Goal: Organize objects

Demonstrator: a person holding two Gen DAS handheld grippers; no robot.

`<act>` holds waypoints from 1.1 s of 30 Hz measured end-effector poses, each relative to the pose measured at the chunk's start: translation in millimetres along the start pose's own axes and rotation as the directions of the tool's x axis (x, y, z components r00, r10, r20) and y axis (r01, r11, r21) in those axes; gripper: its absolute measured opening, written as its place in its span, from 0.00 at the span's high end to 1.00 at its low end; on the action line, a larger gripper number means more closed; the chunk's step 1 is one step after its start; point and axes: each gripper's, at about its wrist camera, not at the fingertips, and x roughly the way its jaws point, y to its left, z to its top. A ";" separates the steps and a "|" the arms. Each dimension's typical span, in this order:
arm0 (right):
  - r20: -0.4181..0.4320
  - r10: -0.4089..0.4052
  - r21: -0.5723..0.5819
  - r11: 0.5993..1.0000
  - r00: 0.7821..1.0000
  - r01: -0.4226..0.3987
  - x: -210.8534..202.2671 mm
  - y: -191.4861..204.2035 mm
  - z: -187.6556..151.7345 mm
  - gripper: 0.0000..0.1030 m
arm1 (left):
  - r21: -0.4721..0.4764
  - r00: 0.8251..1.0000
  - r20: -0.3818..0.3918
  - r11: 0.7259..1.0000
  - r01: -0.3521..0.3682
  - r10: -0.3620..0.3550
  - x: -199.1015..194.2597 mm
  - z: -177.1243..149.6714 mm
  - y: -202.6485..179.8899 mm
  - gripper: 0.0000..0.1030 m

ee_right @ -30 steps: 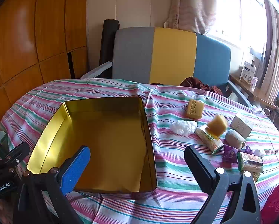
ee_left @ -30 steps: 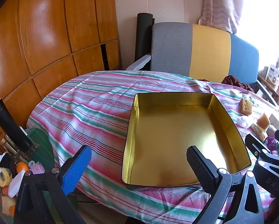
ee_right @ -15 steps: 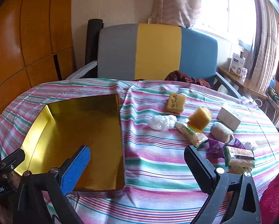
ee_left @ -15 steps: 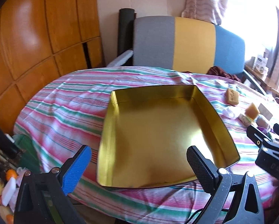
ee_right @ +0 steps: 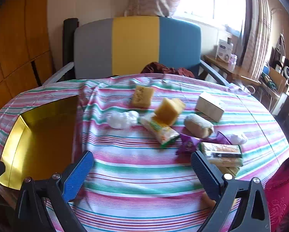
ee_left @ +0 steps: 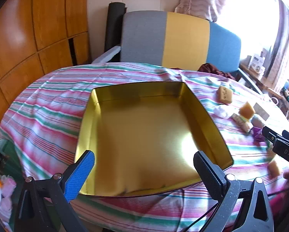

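A round table under a striped cloth [ee_left: 48,104] carries everything here. At its left side lies a shallow gold tin [ee_left: 144,135], its inside bare and shiny. The left gripper [ee_left: 144,164] hangs over the tin's near edge with its jaws spread wide and nothing between them; the tin's floor fills the gap and stretches away toward 12 o'clock.

In the right wrist view the same tin [ee_right: 38,135] sits at about 9 o'clock of the right gripper [ee_right: 142,166], which is likewise wide open and empty, with bare cloth between its fingers. The small items lie beyond it, from about 12 to 2 o'clock. Going left to right: a crumpled white wad [ee_right: 123,118]; behind it, toward 12 o'clock, a flat yellow-brown bar [ee_right: 142,96]; a green and white snack packet [ee_right: 160,130] with a yellow sponge block [ee_right: 168,111] resting on its far end; a purple wrapper [ee_right: 189,145] just past the packet's near end; a beige wrapped roll [ee_right: 198,125]; a pale cardboard box [ee_right: 210,106] behind that; and a green-edged biscuit pack [ee_right: 221,152], touching the tip of the gripper's right finger in the view. A striped chair [ee_right: 136,46] stands behind the table at 12 o'clock.
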 end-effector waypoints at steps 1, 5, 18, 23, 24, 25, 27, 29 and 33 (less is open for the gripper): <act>-0.011 -0.003 0.016 1.000 1.000 0.003 1.7 -10.1 0.4 0.01 | 0.004 1.000 0.000 1.000 0.008 -0.008 0.7 0.7 -2.3 0.00; -0.039 -0.054 0.064 0.996 0.998 0.057 6.1 -53.2 2.9 0.00 | 0.040 0.999 -0.006 0.998 0.054 -0.054 3.0 4.5 -16.9 0.00; -0.099 0.020 0.441 0.897 0.995 0.026 23.7 -182.5 -15.7 0.00 | 0.252 0.985 -0.047 0.952 0.171 -0.165 27.1 44.5 -104.5 0.00; -0.040 0.044 0.485 0.874 0.998 -0.019 19.0 -187.4 -18.0 0.01 | 0.345 0.983 -0.071 0.920 0.186 -0.172 53.0 64.3 -145.7 0.03; -0.035 0.042 0.486 0.874 0.999 -0.019 18.5 -186.8 -17.6 0.00 | 0.361 0.980 -0.087 0.912 0.196 -0.176 61.9 69.1 -155.9 0.04; -0.031 0.042 0.487 0.873 0.999 -0.022 18.3 -186.5 -17.6 0.00 | 0.369 0.979 -0.100 0.907 0.202 -0.177 68.7 73.0 -163.0 0.08; -0.021 0.054 0.492 0.870 0.998 -0.037 18.5 -187.1 -17.5 0.00 | 0.398 0.977 -0.119 0.893 0.209 -0.176 84.8 79.5 -179.9 0.09; -0.018 0.061 0.499 0.865 0.998 -0.044 18.6 -188.3 -17.6 0.00 | 0.429 0.979 -0.136 0.881 0.199 -0.155 101.9 84.1 -195.6 0.15; -0.015 0.079 0.512 0.857 0.997 -0.060 21.1 -191.4 -18.4 0.00 | 0.470 0.973 -0.185 0.857 0.210 -0.137 137.6 91.1 -222.4 0.16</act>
